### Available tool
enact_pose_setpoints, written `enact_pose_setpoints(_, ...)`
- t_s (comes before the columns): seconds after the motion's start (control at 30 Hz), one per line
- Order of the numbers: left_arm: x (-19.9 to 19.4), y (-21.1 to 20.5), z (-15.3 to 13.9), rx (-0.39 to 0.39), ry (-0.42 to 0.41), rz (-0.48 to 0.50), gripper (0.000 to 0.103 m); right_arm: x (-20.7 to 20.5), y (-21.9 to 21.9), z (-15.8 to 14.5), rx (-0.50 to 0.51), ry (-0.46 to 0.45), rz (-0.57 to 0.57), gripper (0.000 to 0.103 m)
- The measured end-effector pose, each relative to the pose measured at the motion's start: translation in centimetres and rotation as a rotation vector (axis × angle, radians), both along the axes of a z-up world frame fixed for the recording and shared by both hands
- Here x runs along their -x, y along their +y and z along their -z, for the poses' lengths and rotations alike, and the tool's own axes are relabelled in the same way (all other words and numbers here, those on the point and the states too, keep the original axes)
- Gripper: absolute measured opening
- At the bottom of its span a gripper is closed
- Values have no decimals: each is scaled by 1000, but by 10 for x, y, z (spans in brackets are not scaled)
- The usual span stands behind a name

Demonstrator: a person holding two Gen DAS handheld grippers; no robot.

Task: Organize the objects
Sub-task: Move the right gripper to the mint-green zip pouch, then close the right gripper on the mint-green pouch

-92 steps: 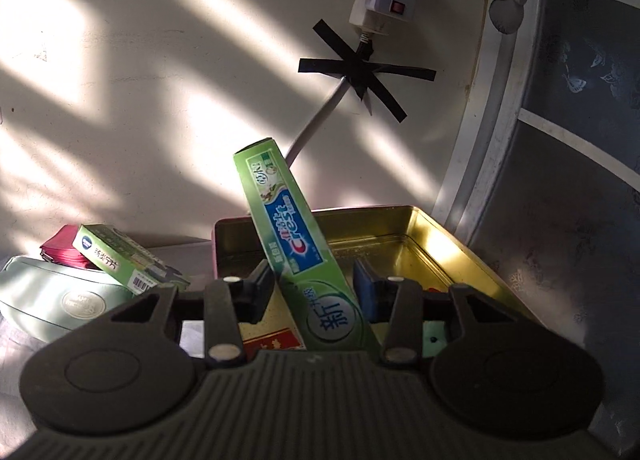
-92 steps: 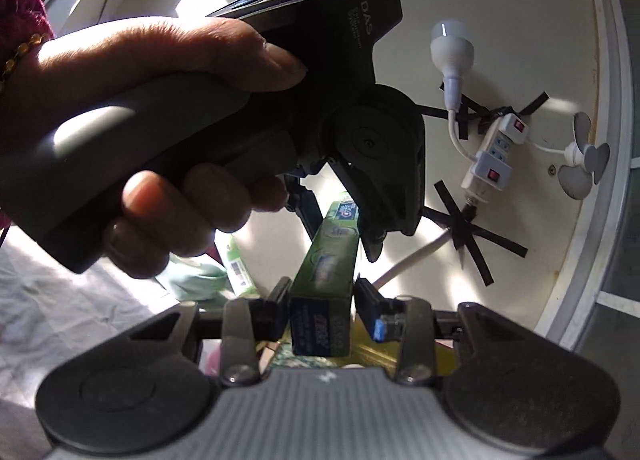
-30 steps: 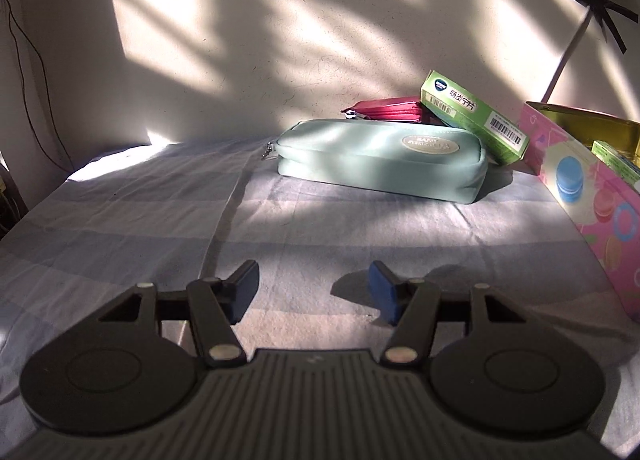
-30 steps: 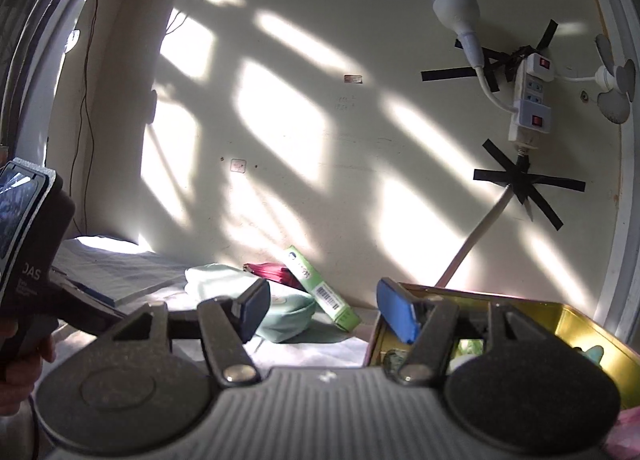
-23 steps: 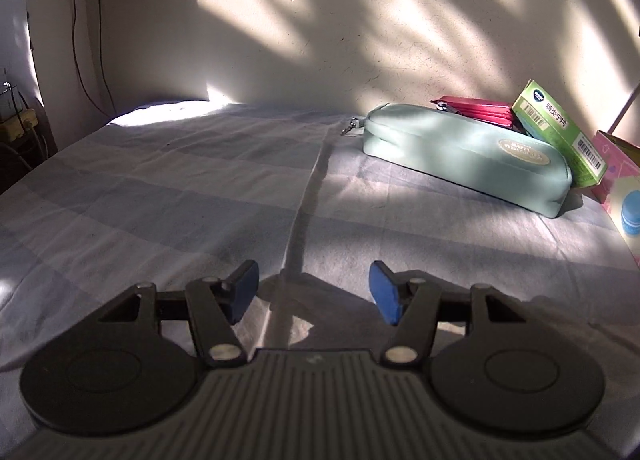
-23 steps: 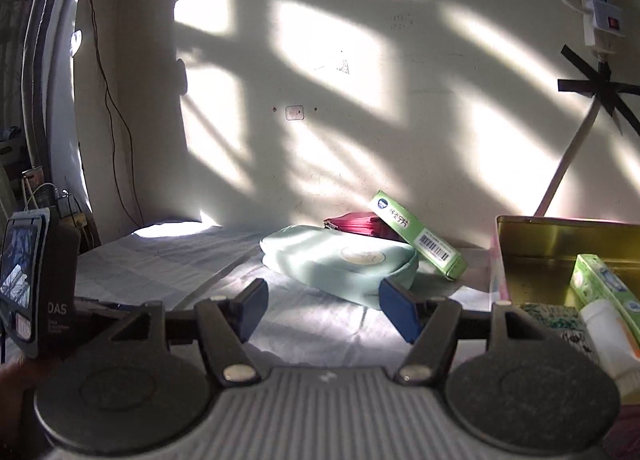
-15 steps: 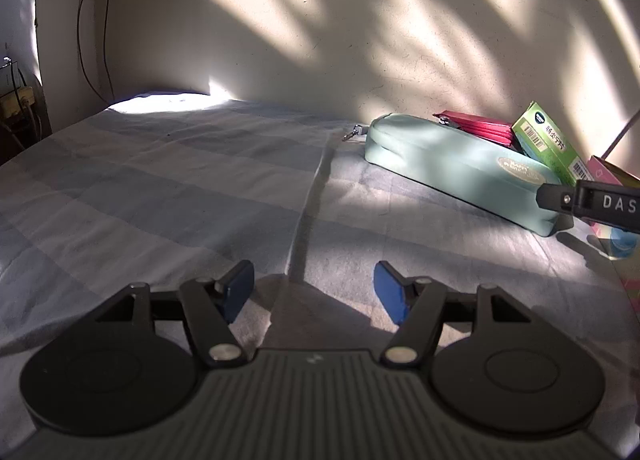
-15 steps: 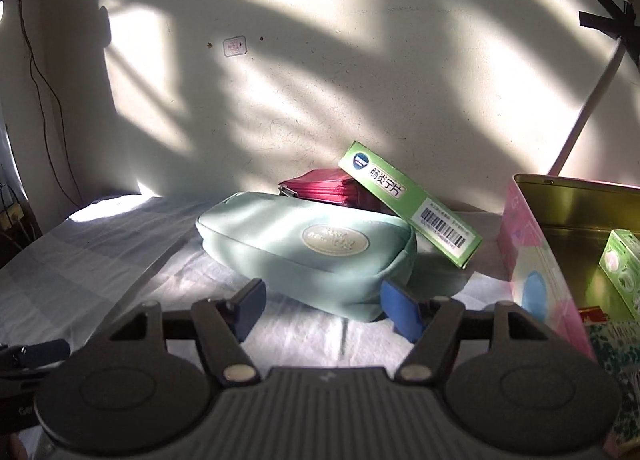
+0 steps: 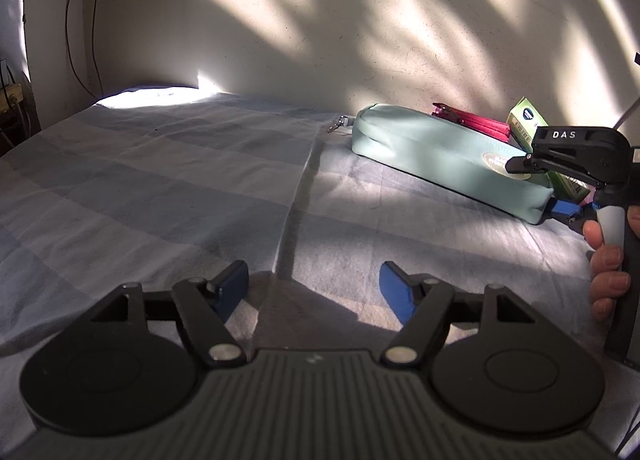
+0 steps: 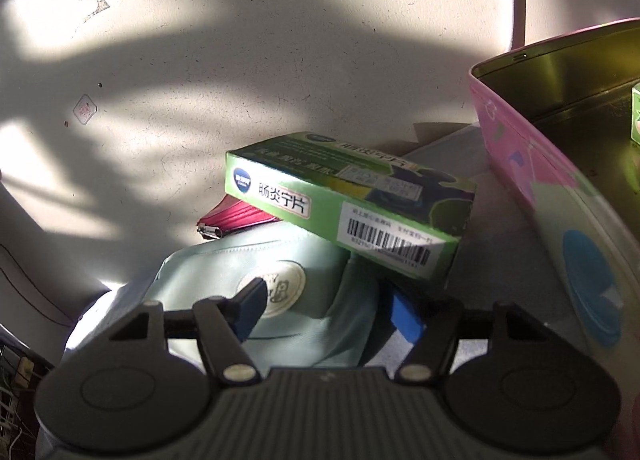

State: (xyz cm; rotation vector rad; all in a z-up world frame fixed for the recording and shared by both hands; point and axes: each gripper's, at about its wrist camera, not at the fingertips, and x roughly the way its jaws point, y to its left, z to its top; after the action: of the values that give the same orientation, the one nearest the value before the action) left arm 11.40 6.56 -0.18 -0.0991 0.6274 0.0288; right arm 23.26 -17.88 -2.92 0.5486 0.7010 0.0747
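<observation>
Sunlight and leaf shadows fall across a pale wall behind a bed spread with a blue-grey checked sheet. Against that wall, at the right of the sheet, lies the mint-green pouch, long and soft, with a round cream badge on its side. A green medicine box rests tilted on the pouch's top, its barcode end lower and pointing toward the pink tin. A red zipped pouch pokes out from under the box, behind the mint one. The tin stands just beside them on the right, its gold inside showing and another green box visible at its far edge.

The right gripper sits at the near end of the mint-green pouch, which lies between its blue pads. Its jaws have just been closing; whether the pads already press the fabric I cannot tell. In the left wrist view the right gripper's black body shows beside the pouch's end, with the person's hand on the handle.

The left gripper hovers over bare sheet, well apart from the objects. Its jaws have just been opening and stand apart with nothing between them.
</observation>
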Motion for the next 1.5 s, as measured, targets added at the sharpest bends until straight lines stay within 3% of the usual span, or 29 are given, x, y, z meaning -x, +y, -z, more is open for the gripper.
enact_pose_setpoints(0.23,-1,4,-1,20,-3,-8,74,38,11,-7,11,-19,-56,47)
enact_pose_setpoints(0.27,-1,6,-1,28,-4,-11,74,48,11,-8,11,-26,-78,38)
enact_pose_setpoints(0.37,-1,8,-1,40,-6,-16,74,77,7,-11,-23,-37,-132,32)
enact_pose_setpoints(0.7,1,11,-2,50,-11,-32,75,166,-18,-17,15,-69,-232,32)
enact_pose_setpoints(0.9,5,22,-4,136,-32,-26,76,209,-40,-23,96,-115,-308,32)
enact_pose_setpoints(1.0,7,20,-6,137,-50,-9,76,224,-54,-22,136,-130,-312,36)
enact_pose_setpoints(1.1,9,8,-7,77,-74,11,76,232,-59,-20,196,-155,-272,45)
enact_pose_setpoints(1.13,10,5,-7,51,-83,15,76,232,-59,-19,211,-160,-258,52)
enact_pose_setpoints(1.17,11,1,-7,28,-89,18,76,230,-60,-16,208,-163,-252,59)
enact_pose_setpoints(1.23,12,-3,-7,-7,-99,20,76,228,-61,-14,183,-165,-254,60)
enact_pose_setpoints(1.37,10,-4,-7,-27,-96,11,76,227,-66,1,135,-184,-239,75)
enact_pose_setpoints(1.5,9,-1,-6,-16,-85,-4,76,222,-78,5,47,-171,-236,75)
